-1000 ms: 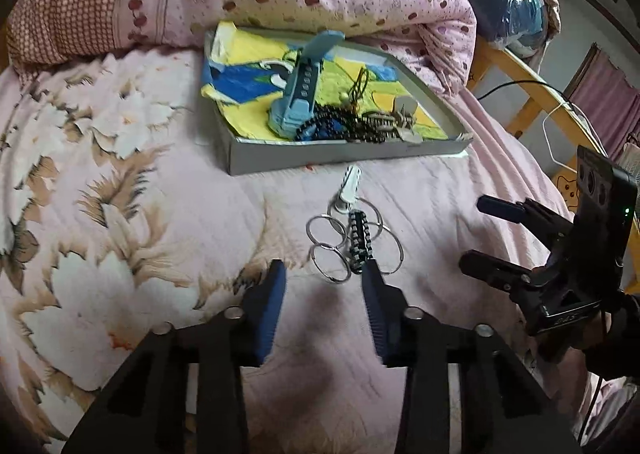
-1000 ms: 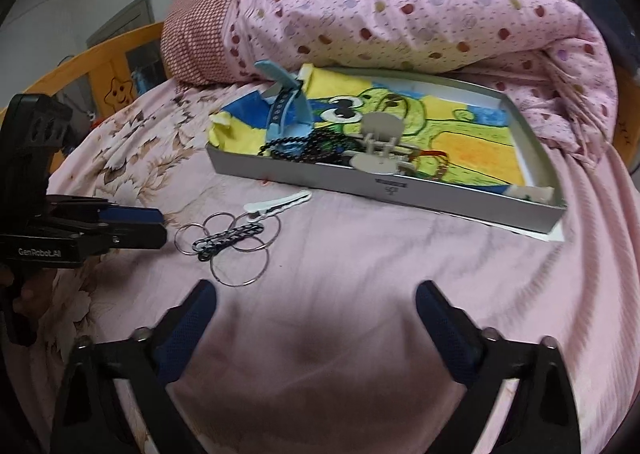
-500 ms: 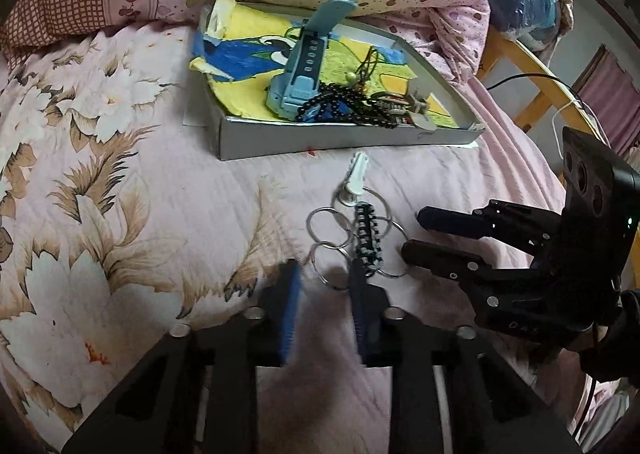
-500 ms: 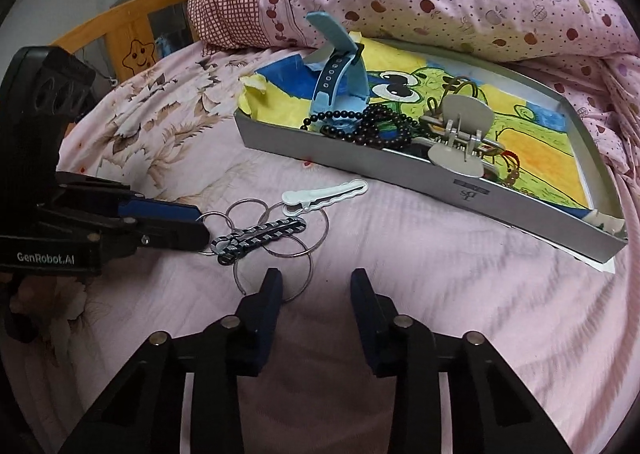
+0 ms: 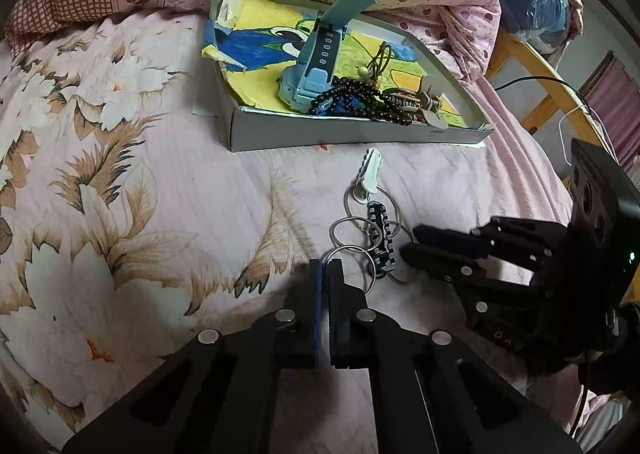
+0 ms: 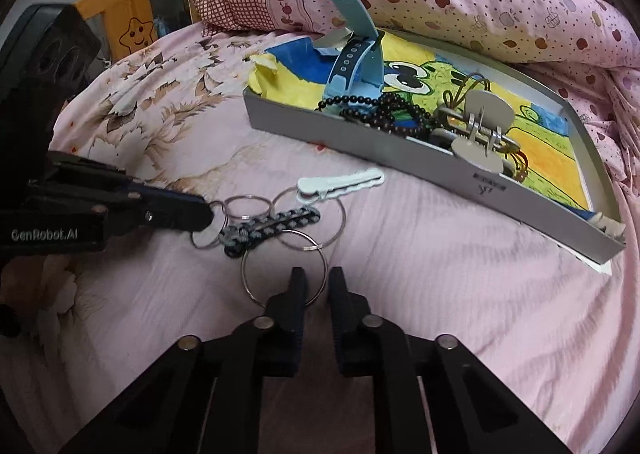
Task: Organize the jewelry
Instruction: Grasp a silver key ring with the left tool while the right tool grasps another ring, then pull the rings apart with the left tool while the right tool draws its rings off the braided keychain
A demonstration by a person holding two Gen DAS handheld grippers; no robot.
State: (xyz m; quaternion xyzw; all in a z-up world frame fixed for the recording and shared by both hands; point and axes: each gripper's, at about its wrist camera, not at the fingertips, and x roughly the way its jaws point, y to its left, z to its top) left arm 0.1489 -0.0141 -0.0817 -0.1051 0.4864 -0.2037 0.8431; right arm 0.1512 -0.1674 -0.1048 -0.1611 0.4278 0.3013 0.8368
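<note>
From the left wrist view, the left tool point(image 5: 323, 268) is being held with its fingers nearly together, pinched on the rim of a metal ring point(image 5: 347, 260) at the near end of the ring cluster point(image 5: 370, 232). The cluster is lying on the bed point(image 5: 132, 190), just short of the grey tray point(image 5: 340, 130) at 12 o'clock. A white hair clip point(image 5: 370, 173) is touching the cluster's far end. The right tool point(image 5: 416, 244) is being brought in from 3 o'clock, its tips touching a ring.

From the right wrist view, the right tool point(image 6: 316, 286) is being kept slightly apart, straddling the rim of the largest ring point(image 6: 283, 268) without a clear clamp. The black woven clip point(image 6: 269, 229) is lying across the rings at 11 o'clock. In the tray, a blue watch point(image 6: 356, 58), a bead bracelet point(image 6: 384, 108) and a grey claw clip point(image 6: 480, 134) are already resting.

For a clean lift, the thin rim should be seated deep between the pads, and both tools raised together so that nothing is dragged or dropped.
</note>
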